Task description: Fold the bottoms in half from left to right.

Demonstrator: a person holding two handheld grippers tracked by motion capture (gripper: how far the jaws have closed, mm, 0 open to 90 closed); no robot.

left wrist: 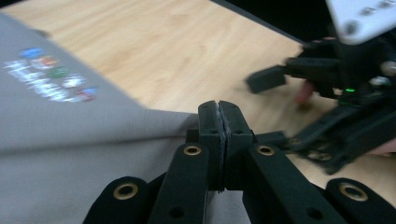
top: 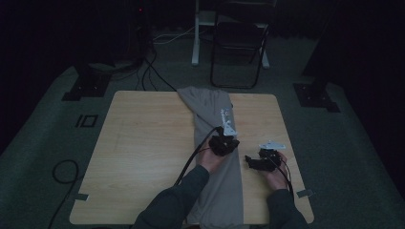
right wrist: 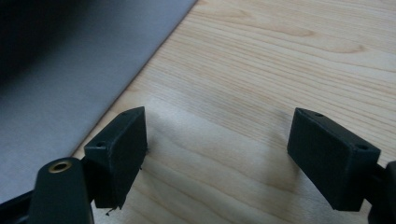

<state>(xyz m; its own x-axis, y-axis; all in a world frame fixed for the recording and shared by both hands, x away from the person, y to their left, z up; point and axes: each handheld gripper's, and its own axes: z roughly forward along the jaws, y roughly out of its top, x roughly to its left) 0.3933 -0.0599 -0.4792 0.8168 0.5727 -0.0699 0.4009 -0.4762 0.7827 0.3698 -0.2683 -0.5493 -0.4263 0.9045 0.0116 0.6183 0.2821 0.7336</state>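
Wooden table (top: 143,143) under dim light, grey cloth (top: 212,114) running twelve to six, left gripper (left wrist: 218,112) clamped on its edge, right gripper (right wrist: 217,149) gaping empty at cloth's three o'clock

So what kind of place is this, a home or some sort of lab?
Probably a recording lab or studio rather than a home: a lone wooden table on carpet, dark curtained surroundings, cables on the floor, stand bases either side, and a folding chair.

Light wooden table (top: 143,143), black folding chair (top: 237,43) behind it, black cables (top: 64,171) on grey floor (top: 358,157)
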